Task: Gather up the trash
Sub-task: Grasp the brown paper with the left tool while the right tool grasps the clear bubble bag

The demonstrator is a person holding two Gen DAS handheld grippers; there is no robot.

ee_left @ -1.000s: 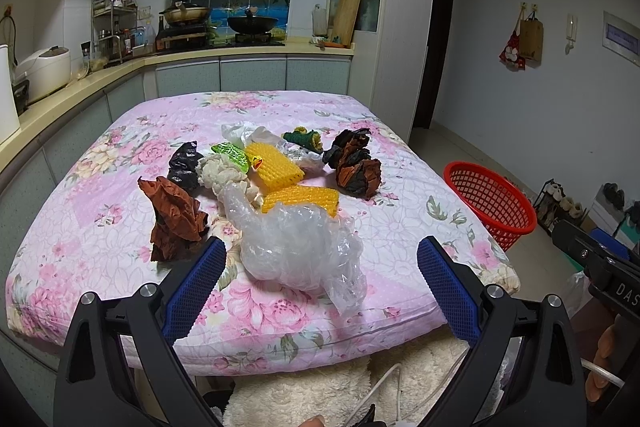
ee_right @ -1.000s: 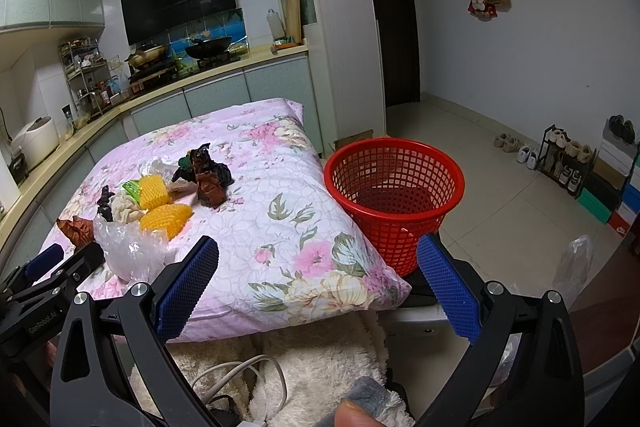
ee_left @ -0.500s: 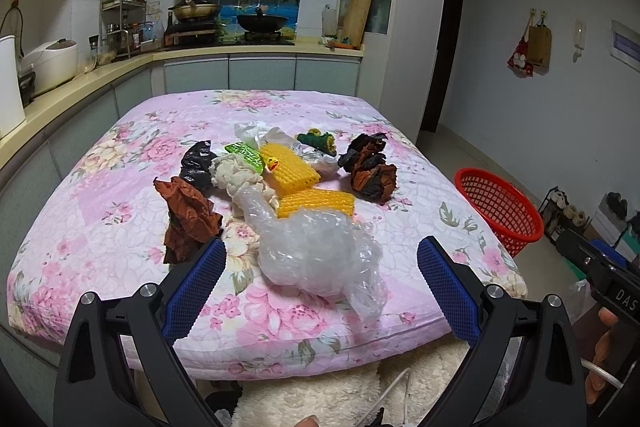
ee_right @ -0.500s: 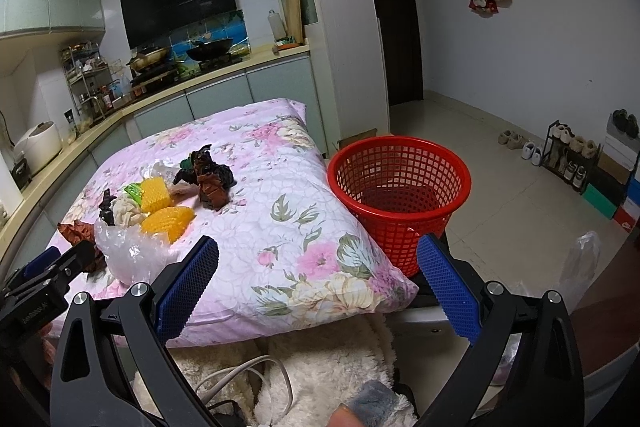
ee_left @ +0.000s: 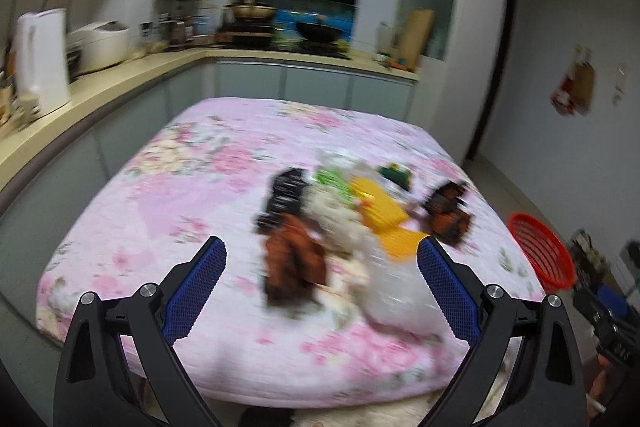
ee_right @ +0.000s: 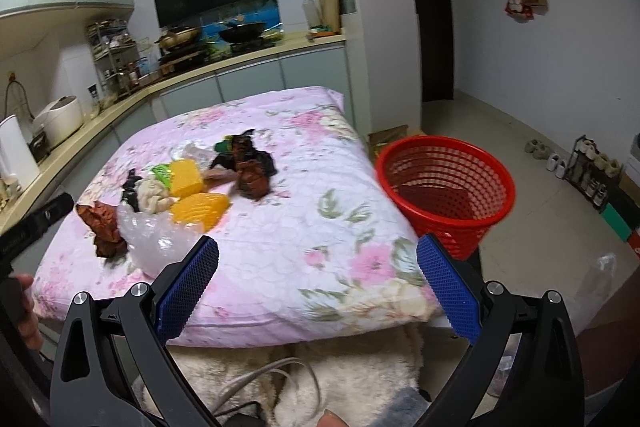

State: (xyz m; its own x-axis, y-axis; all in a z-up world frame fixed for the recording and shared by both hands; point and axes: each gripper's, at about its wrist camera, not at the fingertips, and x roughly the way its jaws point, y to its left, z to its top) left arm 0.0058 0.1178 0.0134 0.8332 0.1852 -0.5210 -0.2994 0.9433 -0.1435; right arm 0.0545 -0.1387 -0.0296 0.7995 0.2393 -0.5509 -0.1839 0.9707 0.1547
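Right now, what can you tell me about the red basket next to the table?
The red basket is round and looks like plastic, with latticed mesh walls full of little holes and a solid rim. It stands upright on the pale tiled floor, just off the corner of the pink flowered cover. It looks empty: only its dark red bottom shows inside. Neither gripper is touching it.

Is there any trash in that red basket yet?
No. In the right wrist view the red basket shows only its bare bottom, and the trash all lies on the floral cover.
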